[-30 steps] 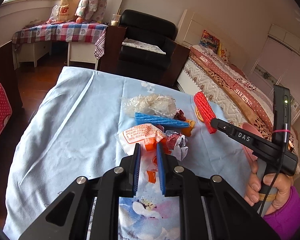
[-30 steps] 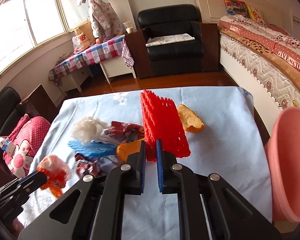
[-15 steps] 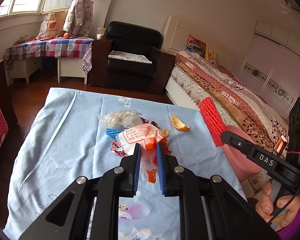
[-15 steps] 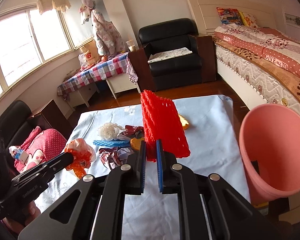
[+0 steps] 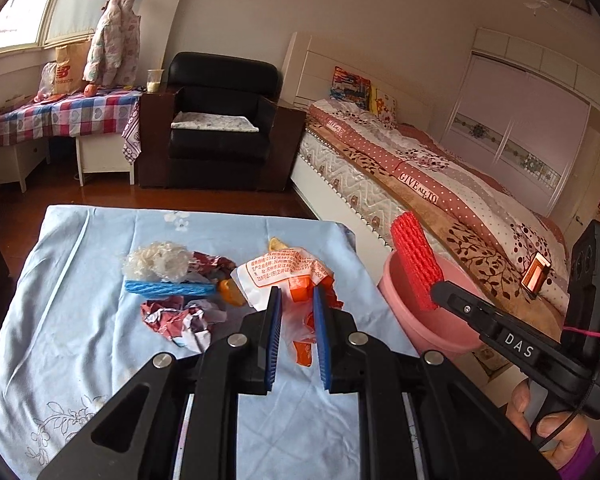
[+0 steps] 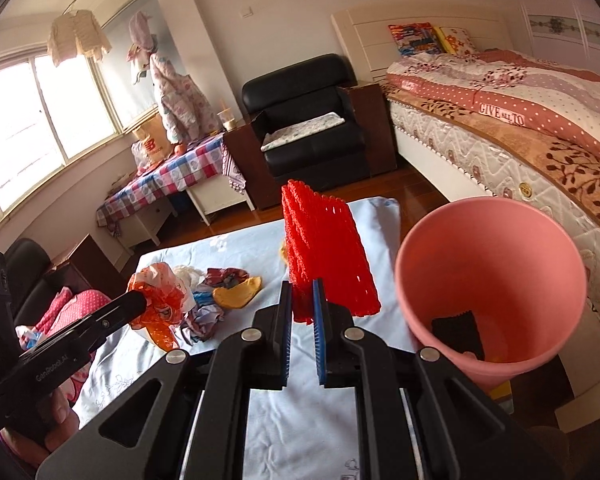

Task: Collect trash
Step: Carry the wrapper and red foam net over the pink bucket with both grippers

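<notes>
The right tongs [image 6: 302, 300] clenched a red foam mesh sleeve [image 6: 326, 256] at frame centre, beside the pink plastic bin [image 6: 492, 280], likely for dropping. The left tongs [image 5: 296, 312] gripped a crumpled orange-and-white plastic wrapper [image 5: 288, 276] above the tabletop [image 5: 80, 320].

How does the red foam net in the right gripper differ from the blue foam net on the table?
The red foam net is held off the table in the right gripper, standing upright near the pink bin; the blue foam net lies flat on the blue tablecloth among other scraps. The red one is spread broad, while the blue one looks like a narrow strip. Both are ribbed foam mesh.
</notes>
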The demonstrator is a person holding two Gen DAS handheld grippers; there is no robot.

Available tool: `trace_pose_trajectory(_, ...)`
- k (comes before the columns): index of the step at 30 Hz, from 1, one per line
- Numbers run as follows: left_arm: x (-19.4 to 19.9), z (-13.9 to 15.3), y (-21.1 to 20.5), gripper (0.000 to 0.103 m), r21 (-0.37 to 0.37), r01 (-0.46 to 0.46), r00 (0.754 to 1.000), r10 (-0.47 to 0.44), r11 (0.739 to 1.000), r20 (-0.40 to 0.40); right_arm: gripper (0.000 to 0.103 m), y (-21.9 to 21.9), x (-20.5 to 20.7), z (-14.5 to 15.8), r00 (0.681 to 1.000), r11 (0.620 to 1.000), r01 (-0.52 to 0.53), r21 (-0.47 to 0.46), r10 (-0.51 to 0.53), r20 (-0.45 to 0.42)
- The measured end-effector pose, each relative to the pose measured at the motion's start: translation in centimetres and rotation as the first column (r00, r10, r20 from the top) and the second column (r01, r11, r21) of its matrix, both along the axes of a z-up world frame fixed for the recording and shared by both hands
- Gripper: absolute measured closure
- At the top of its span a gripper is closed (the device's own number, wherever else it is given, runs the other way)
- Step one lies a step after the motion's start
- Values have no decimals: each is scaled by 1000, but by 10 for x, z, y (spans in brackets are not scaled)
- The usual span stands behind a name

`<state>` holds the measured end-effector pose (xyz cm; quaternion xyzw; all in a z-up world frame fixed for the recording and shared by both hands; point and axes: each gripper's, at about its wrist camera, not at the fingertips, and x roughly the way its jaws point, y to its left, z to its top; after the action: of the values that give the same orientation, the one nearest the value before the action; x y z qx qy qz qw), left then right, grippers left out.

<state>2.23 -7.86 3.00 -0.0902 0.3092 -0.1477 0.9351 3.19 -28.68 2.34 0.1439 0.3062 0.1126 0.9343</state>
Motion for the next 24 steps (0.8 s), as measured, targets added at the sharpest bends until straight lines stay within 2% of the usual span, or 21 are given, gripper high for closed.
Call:
trace_pose_trajectory(13,17,9,-90,88,42,142,989,-144,989,45,93,-73,-9,-7,989,988,145,46,-146,12)
trace_pose_trajectory(24,38,-10,-153,88,58,240,971,-241,969,5,93,-128,-8,-28,967,964,254,76,-252,-29)
